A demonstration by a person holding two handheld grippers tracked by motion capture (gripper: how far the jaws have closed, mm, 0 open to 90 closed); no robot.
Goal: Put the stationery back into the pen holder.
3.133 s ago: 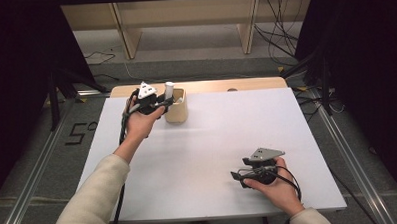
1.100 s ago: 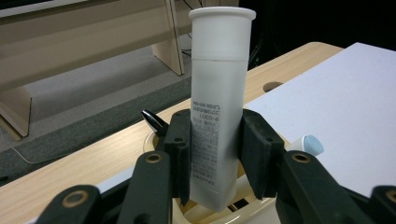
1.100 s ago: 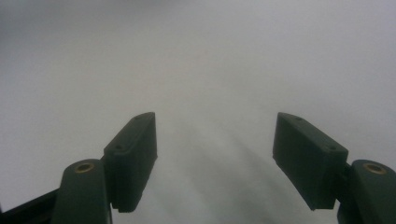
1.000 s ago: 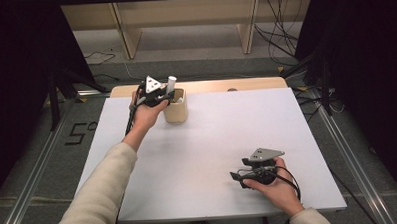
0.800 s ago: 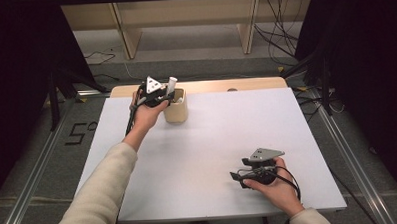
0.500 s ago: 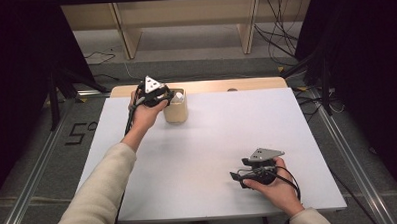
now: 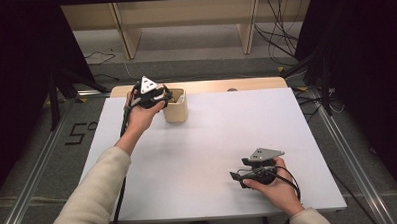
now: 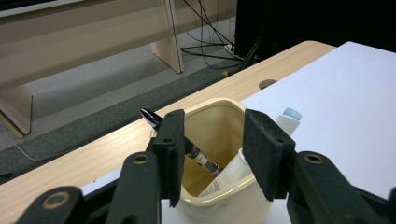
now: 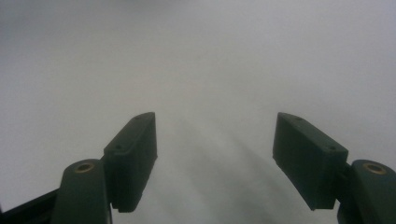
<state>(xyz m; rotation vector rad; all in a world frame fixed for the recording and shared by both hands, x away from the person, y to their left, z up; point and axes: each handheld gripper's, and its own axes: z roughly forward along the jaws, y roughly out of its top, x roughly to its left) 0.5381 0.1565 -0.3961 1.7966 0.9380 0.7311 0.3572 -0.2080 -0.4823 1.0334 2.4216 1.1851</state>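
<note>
The left hand-held gripper [image 8: 212,156] hovers at the near rim of a cream ceramic cup [image 8: 219,140], its two black jaws standing apart with nothing pressed between the pads; they have just been opening. In the left gripper view the jaws frame the cup's mouth, one to each side. Inside the cup a white tube [image 8: 229,175] leans against the wall with its pale blue cap [image 8: 290,116] sticking out past the rim, and a dark pen [image 8: 187,142] slants the other way, its glossy tip rising above the rim. In the high view the left hand-held gripper [image 7: 162,96] sits just beside the cup [image 7: 176,109], which stands at the far left part of the bench [image 7: 212,146], on its white sheet near the bare wooden far edge.

The right hand-held gripper [image 7: 239,175] rests low on the near right part of the bench, well apart from the cup, held in the person's right hand [image 7: 274,187]. Its jaws are wide apart and empty, with plain white surface between them in the right gripper view [image 9: 215,163].

Beyond the bench lie grey floor, pale wooden shelving legs [image 7: 129,37] and loose black cables [image 7: 279,34].
</note>
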